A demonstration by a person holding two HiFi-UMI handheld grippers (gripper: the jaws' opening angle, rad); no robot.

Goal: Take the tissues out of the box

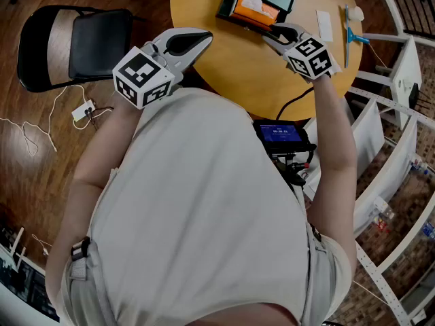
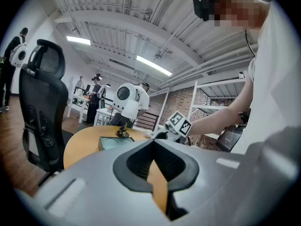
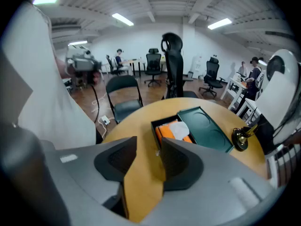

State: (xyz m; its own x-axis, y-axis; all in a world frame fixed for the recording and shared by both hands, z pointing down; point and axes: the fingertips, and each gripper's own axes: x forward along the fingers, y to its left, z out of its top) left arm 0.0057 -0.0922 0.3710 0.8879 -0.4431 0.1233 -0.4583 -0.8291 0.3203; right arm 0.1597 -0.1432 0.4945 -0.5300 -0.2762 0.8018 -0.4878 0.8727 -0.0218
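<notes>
I saw the round wooden counter (image 1: 231, 66) at 12 o'clock from my head view, its yellow top mostly bare. The open dark box (image 1: 228, 4) lay toward the counter's 12 o'clock edge, with the orange tissue pack (image 1: 257, 12) inside it and a white tissue (image 3: 178, 128) standing up out of the pack. The green lid (image 3: 207, 128) lay flat, touching the box at its 3 o'clock side in the right gripper view.

The right gripper (image 3: 149, 147) hung just short of the box, its fingers released and apart with only bare counter between them. The left gripper (image 2: 151, 142) was held off the counter's 9 o'clock edge, fingers clenched tip to tip on nothing.

A blue-handled tool (image 1: 350, 38) and a white card (image 1: 325, 26) lay at the counter's 3 o'clock side. A small brass object (image 3: 241, 138) stood beyond the lid.

Around the counter ran dark wood floor (image 1: 41, 148). A black chair (image 1: 81, 43) stood at 9 o'clock, with white cables (image 1: 41, 124) trailing near it, and white shelving (image 1: 401, 107) stood at 3 o'clock. Office chairs (image 3: 171, 67) and strip lights (image 3: 122, 19) filled the room beyond.
</notes>
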